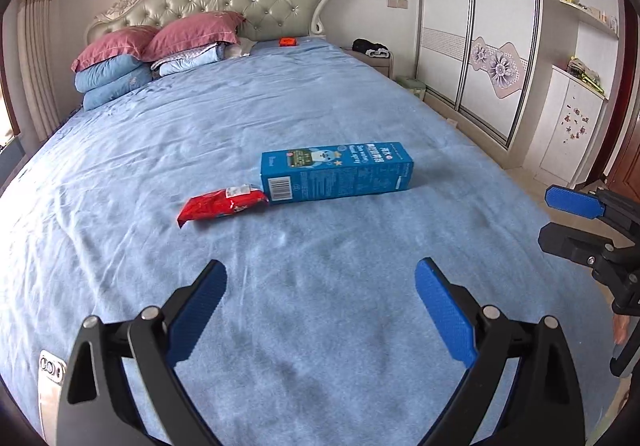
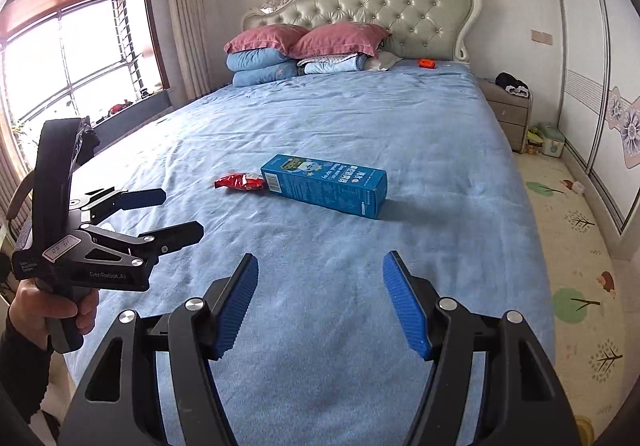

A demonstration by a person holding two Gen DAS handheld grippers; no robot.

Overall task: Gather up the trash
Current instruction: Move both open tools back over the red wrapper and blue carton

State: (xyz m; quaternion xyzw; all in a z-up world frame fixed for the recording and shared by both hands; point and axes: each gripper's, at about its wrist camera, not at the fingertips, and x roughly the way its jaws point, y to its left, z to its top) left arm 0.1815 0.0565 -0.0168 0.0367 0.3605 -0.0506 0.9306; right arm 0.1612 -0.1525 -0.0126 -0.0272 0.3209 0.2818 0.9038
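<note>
A blue carton box (image 1: 337, 176) lies on its side in the middle of the blue bed sheet (image 1: 240, 118); it also shows in the right wrist view (image 2: 326, 185). A red snack wrapper (image 1: 222, 206) lies touching its left end, also in the right wrist view (image 2: 240, 181). My left gripper (image 1: 320, 286) is open and empty, hovering over the sheet short of both items. My right gripper (image 2: 320, 274) is open and empty, also short of them. Each gripper shows in the other's view: the right (image 1: 560, 220), the left (image 2: 176, 214).
Stacked pillows (image 1: 156, 46) and a small orange object (image 1: 287, 41) lie by the headboard. A nightstand (image 2: 508, 114) and a wardrobe (image 1: 480, 26) stand at the right. A patterned floor mat (image 2: 568, 246) lies beside the bed. A window (image 2: 72, 46) is at the left.
</note>
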